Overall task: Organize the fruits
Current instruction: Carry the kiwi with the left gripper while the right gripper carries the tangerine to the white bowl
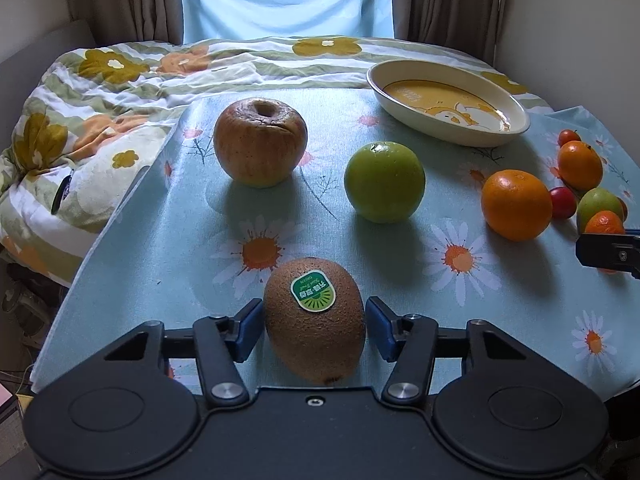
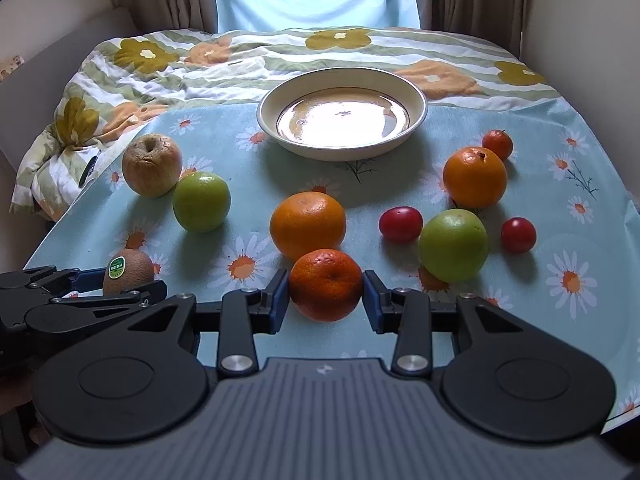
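Here, the left gripper [image 1: 315, 330] sits low over the daisy-print tablecloth [image 1: 168, 240] with a brown kiwi [image 1: 316, 320] between its blue pads; both pads meet the fruit's sides, so it is clenched on the kiwi (green sticker facing up). The kiwi's underside rests on the cloth near the table's front left edge. The right gripper [image 2: 326, 294] is likewise clamped on a small mandarin [image 2: 326, 284], a pad pressed to each side, with the fruit on the cloth just in front of a larger orange [image 2: 308, 226], the 2 nearly touching.

Further back, a wrinkled red apple [image 1: 260, 142] and a green apple [image 1: 385, 182] stand apart on the left half of the table. To the right lie another orange [image 2: 475, 177], a second green apple [image 2: 453, 245], 2 red cherry tomatoes [image 2: 401, 224] and a tiny mandarin [image 2: 497, 144]. The cream dish [image 2: 416, 120] at the back centre holds no fruit. Behind the table a flowered quilt [image 2: 160, 76] covers a bed.
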{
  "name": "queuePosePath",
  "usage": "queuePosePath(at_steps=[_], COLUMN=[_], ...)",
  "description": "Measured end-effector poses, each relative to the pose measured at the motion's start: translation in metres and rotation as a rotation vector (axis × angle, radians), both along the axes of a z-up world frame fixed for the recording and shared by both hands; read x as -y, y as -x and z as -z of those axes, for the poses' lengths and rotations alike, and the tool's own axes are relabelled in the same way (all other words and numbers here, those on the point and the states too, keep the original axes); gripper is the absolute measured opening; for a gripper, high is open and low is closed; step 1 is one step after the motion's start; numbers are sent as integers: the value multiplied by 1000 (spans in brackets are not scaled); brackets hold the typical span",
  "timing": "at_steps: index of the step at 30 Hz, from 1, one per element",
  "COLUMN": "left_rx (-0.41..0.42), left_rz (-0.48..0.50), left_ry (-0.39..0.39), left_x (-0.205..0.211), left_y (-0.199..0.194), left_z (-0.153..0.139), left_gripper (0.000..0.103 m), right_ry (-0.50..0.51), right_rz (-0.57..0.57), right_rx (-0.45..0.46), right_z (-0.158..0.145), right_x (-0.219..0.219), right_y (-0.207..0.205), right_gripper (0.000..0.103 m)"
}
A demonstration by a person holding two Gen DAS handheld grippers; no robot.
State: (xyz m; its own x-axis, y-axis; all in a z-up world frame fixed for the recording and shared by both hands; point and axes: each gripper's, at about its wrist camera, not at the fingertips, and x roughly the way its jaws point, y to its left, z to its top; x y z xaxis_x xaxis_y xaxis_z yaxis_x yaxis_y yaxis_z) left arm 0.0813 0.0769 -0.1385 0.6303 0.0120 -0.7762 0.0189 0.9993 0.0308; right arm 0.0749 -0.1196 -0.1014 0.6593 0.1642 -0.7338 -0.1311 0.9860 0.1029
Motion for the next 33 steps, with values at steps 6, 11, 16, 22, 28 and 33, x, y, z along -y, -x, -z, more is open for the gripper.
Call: queuePosePath(at_steps=[6, 11, 16, 22, 28, 33], left_rx=[3, 22, 65, 144, 225, 263], left_rz=[4, 10, 32, 96, 164, 207], left_ry=[1, 4, 9, 15, 16, 26], left_x=[0, 1, 5, 15, 26, 35], left_y=[1, 3, 7, 6, -10, -38], left_z=[-3, -13, -37, -82, -120, -140], left_gripper=[50, 49, 49, 49, 49, 49], right_ry=[0, -3, -8, -16, -40, -21], right_rz=[6, 10, 17, 35, 64, 58], right_rx=[2, 11, 28, 64, 112, 154], right_z=[1, -2, -14, -40, -69, -88], right_x=[0, 1, 2, 6, 17, 26], right_y=[-2, -4, -7, -13, -27, -50], right_gripper=[54, 54, 54, 54, 54, 54])
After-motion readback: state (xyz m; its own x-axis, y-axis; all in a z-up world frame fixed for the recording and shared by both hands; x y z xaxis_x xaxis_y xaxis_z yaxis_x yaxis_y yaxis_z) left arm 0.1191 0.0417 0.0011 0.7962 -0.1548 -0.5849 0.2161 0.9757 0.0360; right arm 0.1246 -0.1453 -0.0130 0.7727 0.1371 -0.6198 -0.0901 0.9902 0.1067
